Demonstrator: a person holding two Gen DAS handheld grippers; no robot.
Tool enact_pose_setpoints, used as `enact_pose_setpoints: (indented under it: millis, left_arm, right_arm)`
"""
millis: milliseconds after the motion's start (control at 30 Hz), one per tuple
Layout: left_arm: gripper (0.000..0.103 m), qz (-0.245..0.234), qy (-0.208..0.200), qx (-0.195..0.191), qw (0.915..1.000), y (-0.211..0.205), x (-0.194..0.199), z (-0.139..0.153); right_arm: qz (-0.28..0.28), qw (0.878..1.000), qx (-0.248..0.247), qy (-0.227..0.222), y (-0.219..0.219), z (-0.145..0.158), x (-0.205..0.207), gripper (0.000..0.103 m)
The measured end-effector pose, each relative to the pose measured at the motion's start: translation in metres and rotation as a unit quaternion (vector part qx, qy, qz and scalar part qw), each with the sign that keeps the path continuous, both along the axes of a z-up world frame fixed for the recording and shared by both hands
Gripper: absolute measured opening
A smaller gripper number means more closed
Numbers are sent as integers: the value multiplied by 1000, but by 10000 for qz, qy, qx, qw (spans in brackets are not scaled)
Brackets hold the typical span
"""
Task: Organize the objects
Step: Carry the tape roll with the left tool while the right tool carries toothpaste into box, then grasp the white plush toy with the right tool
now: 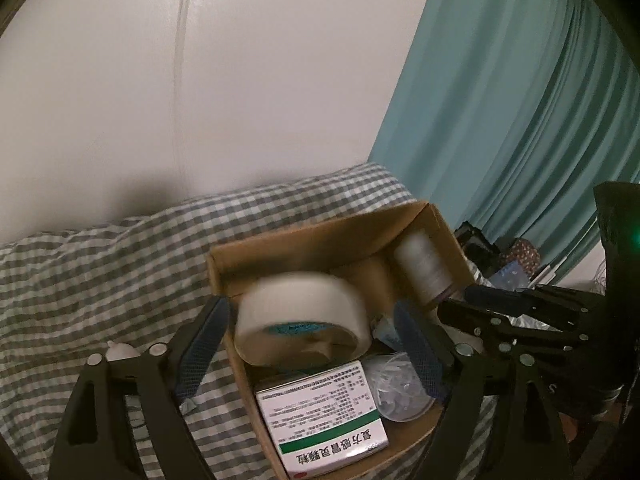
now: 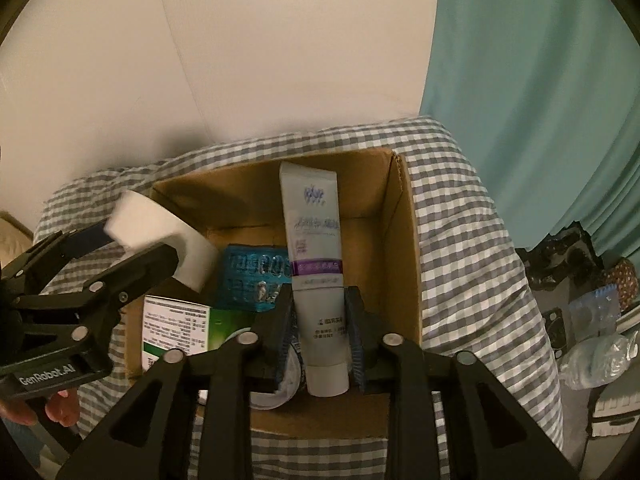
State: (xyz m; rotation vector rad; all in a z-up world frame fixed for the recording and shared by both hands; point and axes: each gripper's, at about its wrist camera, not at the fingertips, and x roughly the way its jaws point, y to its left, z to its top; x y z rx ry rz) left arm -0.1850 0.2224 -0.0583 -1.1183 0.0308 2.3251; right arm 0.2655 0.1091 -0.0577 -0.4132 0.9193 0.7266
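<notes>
Black right gripper [image 2: 319, 334], nearest the lens, pinched narrowly on a grey-white tube [image 2: 316, 264] with a purple band, cap toward the camera, crimped end leaning against the far wall of the cardboard box [image 2: 404, 240]. Blue padded fingers [image 2: 357, 336] pressed against both sides of the tube's lower body.

Left gripper [image 1: 310, 342], spread wide over the near-left part of the cardboard box [image 1: 280, 248], fingers [image 1: 204, 344] apart from the white tape roll [image 1: 302, 316] between them; contact with the roll cannot be told because of blur. Same tape roll [image 2: 160, 232] seen from the right wrist at the box's left rim, beside the left gripper [image 2: 96, 256].

Inside the box: white-and-green medicine carton [image 1: 324, 420] with Chinese print at the near end, clear plastic wrapper [image 1: 396, 384] just right of it, blue packet [image 2: 256, 280] left of the tube.

Box resting on grey-and-white checked bedding [image 1: 100, 272], rumpled, extending around all its sides. Plain off-white wall [image 1: 200, 80] behind the box; teal curtain [image 1: 520, 120] to its right. Dark clutter and crumpled clear plastic [image 2: 592, 360] low at the right, beyond the bedding's edge.
</notes>
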Motion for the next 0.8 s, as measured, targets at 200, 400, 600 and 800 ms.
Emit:
enact_pose_setpoints:
  millis: [200, 400, 600, 800]
  left_arm:
    - [99, 281, 80, -48, 9996, -21, 10, 24]
    - [102, 586, 290, -123, 9978, -62, 28, 59]
    - [103, 946, 642, -277, 9931, -121, 60, 95]
    - [103, 1468, 771, -355, 9855, -196, 85, 112]
  right_arm:
    - [-30, 9997, 148, -206, -10, 25, -13, 52]
    - [67, 9979, 414, -494, -13, 66, -47, 59]
    - [441, 9931, 700, -836, 0, 110, -104, 74]
    - [624, 9913, 997, -595, 19, 129, -151, 86]
